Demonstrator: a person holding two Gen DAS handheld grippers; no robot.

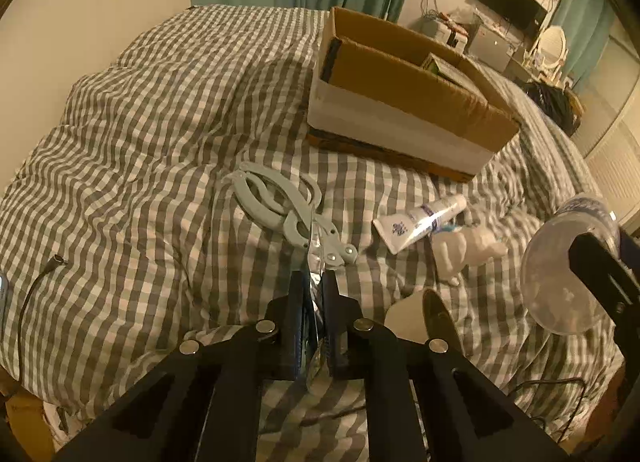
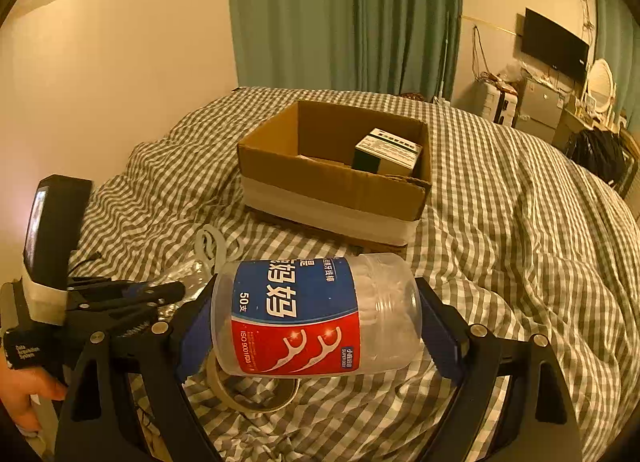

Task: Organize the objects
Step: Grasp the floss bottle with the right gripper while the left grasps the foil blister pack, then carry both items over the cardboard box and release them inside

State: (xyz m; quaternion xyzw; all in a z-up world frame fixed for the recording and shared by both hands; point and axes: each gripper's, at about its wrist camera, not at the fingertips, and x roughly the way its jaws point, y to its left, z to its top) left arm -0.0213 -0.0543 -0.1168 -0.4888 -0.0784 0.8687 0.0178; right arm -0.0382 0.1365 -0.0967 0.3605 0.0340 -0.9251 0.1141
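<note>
- Left gripper (image 1: 314, 282) clamps the scissors (image 1: 280, 205) by the blades, handles over the checked bedding (image 1: 140, 121).
- Right gripper (image 2: 316, 314) squeezes the floss-pick jar (image 2: 316, 314) sideways — label readable only in its own view.
- Cardboard box (image 2: 320, 177) beyond holds 1 small carton (image 2: 388, 151).

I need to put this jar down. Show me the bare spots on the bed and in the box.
The box is bare on its left side; a small carton fills its far right corner. The bedspread right of the box lies open. It is crowded in front of the box: scissors, tube and white toy lie close together.
</note>
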